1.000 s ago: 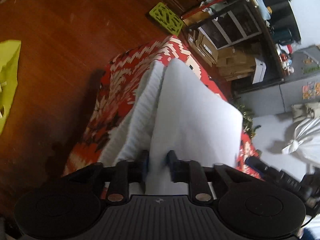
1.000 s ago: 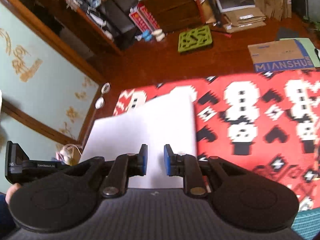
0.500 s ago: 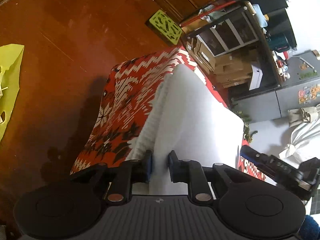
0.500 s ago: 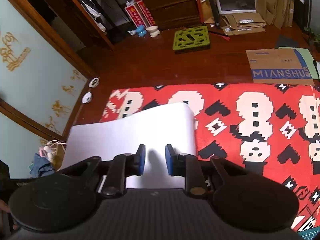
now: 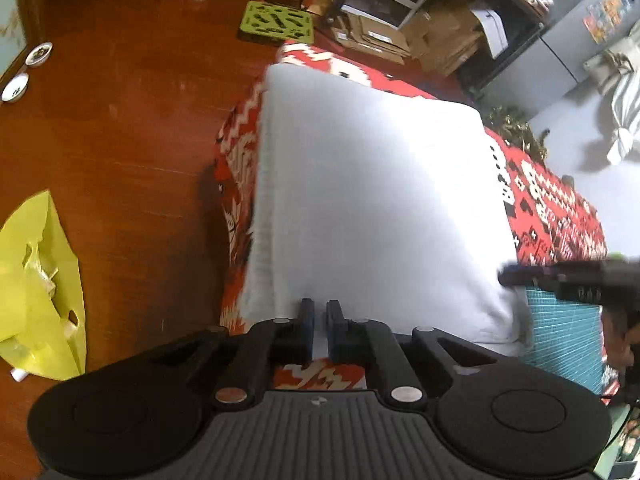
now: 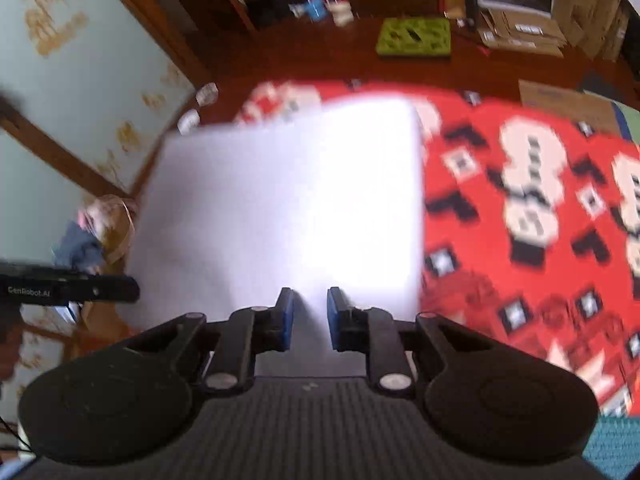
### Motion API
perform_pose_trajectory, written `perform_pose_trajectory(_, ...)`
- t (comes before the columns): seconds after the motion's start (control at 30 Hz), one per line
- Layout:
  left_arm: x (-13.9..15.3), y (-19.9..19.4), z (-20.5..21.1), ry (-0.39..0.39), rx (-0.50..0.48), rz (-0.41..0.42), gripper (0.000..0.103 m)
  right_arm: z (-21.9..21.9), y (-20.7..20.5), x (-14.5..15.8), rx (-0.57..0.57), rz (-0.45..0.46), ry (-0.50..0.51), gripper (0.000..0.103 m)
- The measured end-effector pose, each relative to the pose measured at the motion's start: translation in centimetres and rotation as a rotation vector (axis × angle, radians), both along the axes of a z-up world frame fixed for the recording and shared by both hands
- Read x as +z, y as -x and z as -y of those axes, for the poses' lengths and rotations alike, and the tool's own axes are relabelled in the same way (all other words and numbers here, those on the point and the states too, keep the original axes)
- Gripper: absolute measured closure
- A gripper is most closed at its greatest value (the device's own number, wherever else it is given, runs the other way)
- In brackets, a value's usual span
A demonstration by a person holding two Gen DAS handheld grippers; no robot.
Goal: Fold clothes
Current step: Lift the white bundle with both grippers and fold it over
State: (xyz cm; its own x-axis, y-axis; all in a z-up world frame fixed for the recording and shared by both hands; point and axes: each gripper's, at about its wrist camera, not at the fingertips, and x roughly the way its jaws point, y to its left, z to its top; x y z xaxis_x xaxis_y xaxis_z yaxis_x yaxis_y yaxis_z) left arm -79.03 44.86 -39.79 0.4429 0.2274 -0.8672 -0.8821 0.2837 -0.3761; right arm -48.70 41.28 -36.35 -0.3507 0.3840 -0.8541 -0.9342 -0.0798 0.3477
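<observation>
A white garment (image 5: 372, 200) lies folded into a flat rectangle on a red patterned cloth (image 5: 552, 200) that covers the table. My left gripper (image 5: 319, 314) is at the garment's near edge. Its jaws are closing to a narrow slit, and a thin strip of the white edge sits between the pads. In the right wrist view, which is blurred by motion, the same garment (image 6: 288, 208) fills the middle. My right gripper (image 6: 308, 304) is over its near edge. Those jaws are closing too, but a clear gap remains and the fabric shows through it without the pads pressing on it.
A yellow plastic bag (image 5: 36, 280) lies on the wooden floor to the left. A green mat (image 5: 276, 22) and cardboard boxes (image 5: 372, 36) are beyond the table. A teal cutting mat (image 5: 560, 328) lies at the table's right. Small bowls (image 5: 24, 72) stand by the wall.
The raised fold in my left gripper has come down, and the garment now lies flat. The left view has rolled and its jaws have narrowed. The right gripper has shifted and now sits lower over the garment.
</observation>
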Motion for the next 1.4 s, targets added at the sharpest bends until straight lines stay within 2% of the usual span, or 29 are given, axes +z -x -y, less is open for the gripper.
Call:
perform_pose_trajectory(0.1, 0.9, 1.6, 0.6, 0.031, 0.107, 0.05, 0.093, 2.1, -1.4, -0.7, -0.022, 0.029, 0.048, 0.085)
perform_pose_trajectory(0.2, 1.2, 2.1, 2.5, 0.096, 0.22, 0.187, 0.085, 4.3, -3.1, -0.3, -0.074, 0.0, 0.074, 0.084)
perform_pose_trajectory(0.27, 1.4, 2.4, 3.7, 0.139, 0.294, 0.278, 0.066, 5.7, -4.0, 0.3, -0.111, -0.032, 0.081, 0.084)
perform_pose_trajectory(0.33, -0.1, 1.3, 4.5, 0.193, 0.361, 0.324, 0.065, 7.0, -4.0, 0.6, -0.116, -0.051, 0.086, 0.082)
perform_pose_trajectory(0.43, -2.0, -0.3, 4.9, 0.236, 0.437, 0.323, 0.065, 8.3, -3.0, 0.4, -0.102, -0.056, 0.092, 0.082)
perform_pose_trajectory(0.5, -3.2, -1.2, 5.1, 0.257, 0.495, 0.314, 0.068, 9.0, -2.7, 0.0, -0.126, -0.061, 0.095, 0.081)
perform_pose_trajectory(0.53, -3.6, -1.2, 5.1, 0.276, 0.529, 0.342, 0.073, 9.1, -2.6, -0.2, -0.142, -0.042, 0.097, 0.08)
perform_pose_trajectory(0.57, -3.9, -1.2, 5.2, 0.283, 0.552, 0.345, 0.088, 9.1, -2.4, -0.4, -0.143, -0.021, 0.091, 0.08)
perform_pose_trajectory(0.6, -4.2, -1.2, 5.3, 0.29, 0.575, 0.349, 0.099, 9.2, -2.2, -0.5, -0.143, 0.001, 0.085, 0.079)
perform_pose_trajectory(0.67, -3.6, -0.9, 5.6, 0.263, 0.574, 0.354, 0.1, 9.1, -1.8, -0.8, -0.129, 0.03, 0.068, 0.078)
perform_pose_trajectory(0.7, -3.1, -0.9, 5.8, 0.238, 0.547, 0.345, 0.1, 9.2, -1.6, -0.9, -0.12, 0.04, 0.055, 0.092)
perform_pose_trajectory(0.77, -2.4, -0.4, 6.0, 0.214, 0.505, 0.333, 0.1, 9.5, -1.2, -0.8, -0.096, 0.071, 0.033, 0.095)
perform_pose_trajectory(0.87, -2.6, 0.3, 6.3, 0.22, 0.475, 0.304, 0.1, 10.4, -1.2, -1.1, -0.071, 0.088, 0.028, 0.099)
perform_pose_trajectory(0.93, -2.9, 0.9, 6.3, 0.257, 0.475, 0.323, 0.099, 11.0, -1.4, -1.9, -0.068, 0.092, 0.054, 0.103)
perform_pose_trajectory(1.0, -2.4, 1.3, 6.6, 0.242, 0.457, 0.292, 0.093, 11.6, -1.9, -2.4, -0.095, 0.089, 0.085, 0.103)
perform_pose_trajectory(1.07, -2.0, 1.5, 6.8, 0.235, 0.441, 0.271, 0.093, 12.2, -2.8, -1.6, -0.132, 0.039, 0.06, 0.103)
perform_pose_trajectory(1.23, -0.9, 1.9, 7.0, 0.206, 0.474, 0.295, 0.092, 10.2, -2.2, 1.0, -0.109, -0.022, -0.062, 0.102)
perform_pose_trajectory(1.27, -0.6, 1.8, 6.8, 0.188, 0.486, 0.294, 0.087, 9.7, -2.0, 1.5, -0.101, -0.033, -0.086, 0.101)
perform_pose_trajectory(1.33, 0.2, 1.9, 6.3, 0.145, 0.506, 0.288, 0.077, 8.6, -1.0, 0.8, -0.067, -0.015, -0.074, 0.101)
perform_pose_trajectory(1.4, 1.1, 1.9, 5.8, 0.086, 0.484, 0.263, 0.075, 8.6, -0.3, -0.7, -0.054, -0.01, -0.023, 0.101)
